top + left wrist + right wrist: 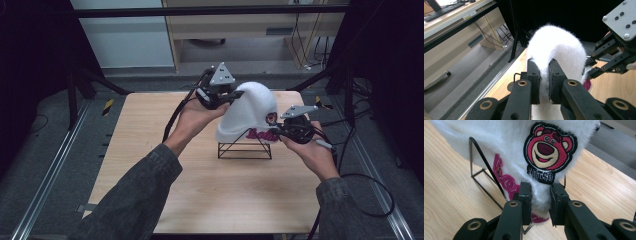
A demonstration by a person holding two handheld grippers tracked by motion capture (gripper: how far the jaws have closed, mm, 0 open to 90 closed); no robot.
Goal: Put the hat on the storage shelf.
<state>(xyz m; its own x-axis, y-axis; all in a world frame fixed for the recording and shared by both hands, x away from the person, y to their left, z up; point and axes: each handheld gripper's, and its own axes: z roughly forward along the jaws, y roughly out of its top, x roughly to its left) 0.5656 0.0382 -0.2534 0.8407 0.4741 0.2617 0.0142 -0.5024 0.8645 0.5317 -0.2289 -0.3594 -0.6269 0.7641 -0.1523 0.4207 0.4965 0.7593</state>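
A white fluffy hat is seen draped over a black wire stand near the middle of the wooden table, and it is gripped at two places. The left gripper is closed on a fold of the fur at the hat's upper far side — in the left gripper view the white pile is pinched between the two black jaws. The right gripper is closed on the lower edge of the hat, just under the embroidered bear patch, with pink lettering beside it. The step in hand is judged to be the seating or the lifting of the hat on its stand; which of the two cannot be told from one moment. Either way, the next move calls for both hands to be worked together — an uneven pull would likely tip the light wire frame or drag it across the table. As for containers, none is seen on the table; the stand is the sole holder, and its top is covered by the hat, while its triangular base is left bare on the wood.
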